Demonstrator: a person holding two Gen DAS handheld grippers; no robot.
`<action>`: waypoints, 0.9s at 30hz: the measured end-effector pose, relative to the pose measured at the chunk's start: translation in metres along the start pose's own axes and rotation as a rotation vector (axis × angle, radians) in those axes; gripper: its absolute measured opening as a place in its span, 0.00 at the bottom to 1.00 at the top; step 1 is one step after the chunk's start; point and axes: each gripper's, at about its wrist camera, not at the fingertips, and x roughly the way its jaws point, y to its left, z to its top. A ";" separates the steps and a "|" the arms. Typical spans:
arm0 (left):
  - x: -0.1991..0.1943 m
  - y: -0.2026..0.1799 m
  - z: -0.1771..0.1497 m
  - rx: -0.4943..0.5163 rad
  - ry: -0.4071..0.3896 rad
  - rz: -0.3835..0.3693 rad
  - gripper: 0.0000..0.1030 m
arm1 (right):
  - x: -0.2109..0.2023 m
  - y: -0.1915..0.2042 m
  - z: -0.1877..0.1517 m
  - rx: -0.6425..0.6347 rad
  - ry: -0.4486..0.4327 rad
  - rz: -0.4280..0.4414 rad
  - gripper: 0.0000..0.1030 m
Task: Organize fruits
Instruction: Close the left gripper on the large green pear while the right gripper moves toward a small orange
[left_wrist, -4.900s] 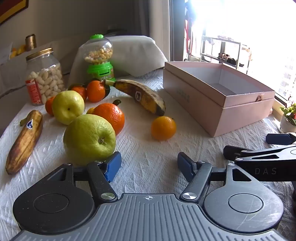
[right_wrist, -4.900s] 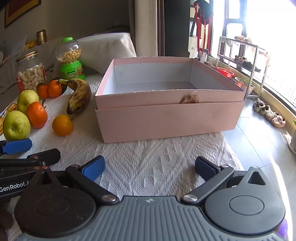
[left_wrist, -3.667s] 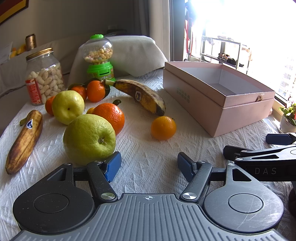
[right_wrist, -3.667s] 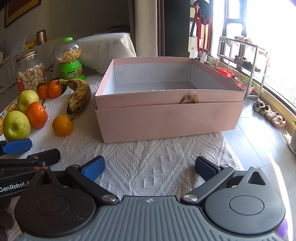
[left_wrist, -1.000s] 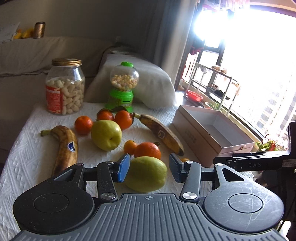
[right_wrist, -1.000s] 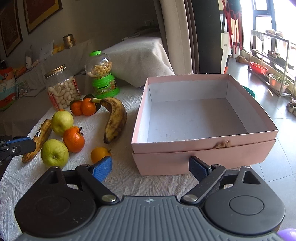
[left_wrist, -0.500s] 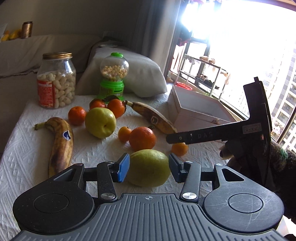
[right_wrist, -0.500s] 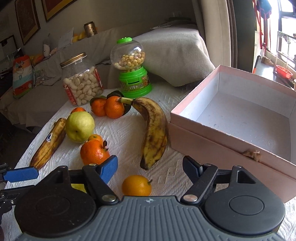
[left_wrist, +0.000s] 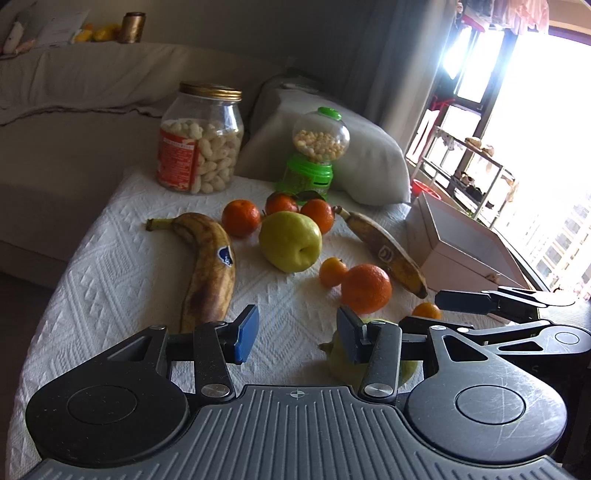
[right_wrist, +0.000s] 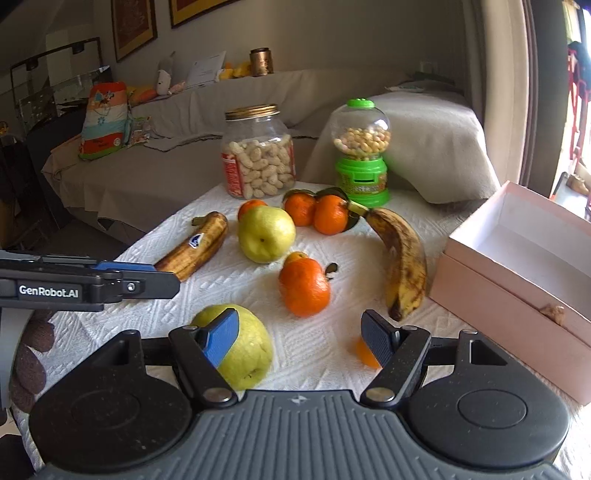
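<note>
**Both hand-held grippers hovering low over the fruit, nothing held**

I am holding my left hand-held gripper (left_wrist: 297, 334) partly open over bare white cloth (left_wrist: 122, 273); nothing is sitting between its blue pads. The sticker banana (left_wrist: 208, 266) is lying just beyond its left finger, and the near green apple (left_wrist: 341, 363) is peeking out behind its right finger, outside the gap. My right hand-held gripper (right_wrist: 301, 339) has just been narrowing but is standing fairly wide, with only cloth between its pads. The same green apple (right_wrist: 245, 349) is showing behind its left pad and a small orange (right_wrist: 364, 354) is peeking past its right pad; I cannot tell whether either pad is touching.

The clearest free strip is running between the big orange (right_wrist: 304, 288) and the second banana (right_wrist: 400, 258). The open pink box (right_wrist: 517, 254) is standing at the right edge of the counter, close beside that banana's tip. On the left, the cloth edge is dropping away just past the sticker banana.

Farther back, a second green apple (left_wrist: 290, 240) and more oranges (left_wrist: 241, 217) are crowding together. A peanut jar (left_wrist: 201, 138) and a green candy dispenser (left_wrist: 317, 155) are lining the far edge, with a covered sofa (right_wrist: 177, 122) behind and a bright window (left_wrist: 546, 122) to the right.
</note>
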 end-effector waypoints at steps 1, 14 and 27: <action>-0.002 0.003 0.001 -0.015 -0.002 0.003 0.50 | 0.005 0.006 0.004 -0.003 -0.006 0.017 0.72; -0.005 -0.014 -0.009 0.045 0.036 -0.162 0.50 | -0.009 -0.005 -0.006 0.055 -0.034 0.000 0.50; 0.006 -0.067 -0.025 0.289 0.078 -0.218 0.50 | -0.030 -0.020 -0.026 0.111 -0.058 -0.020 0.50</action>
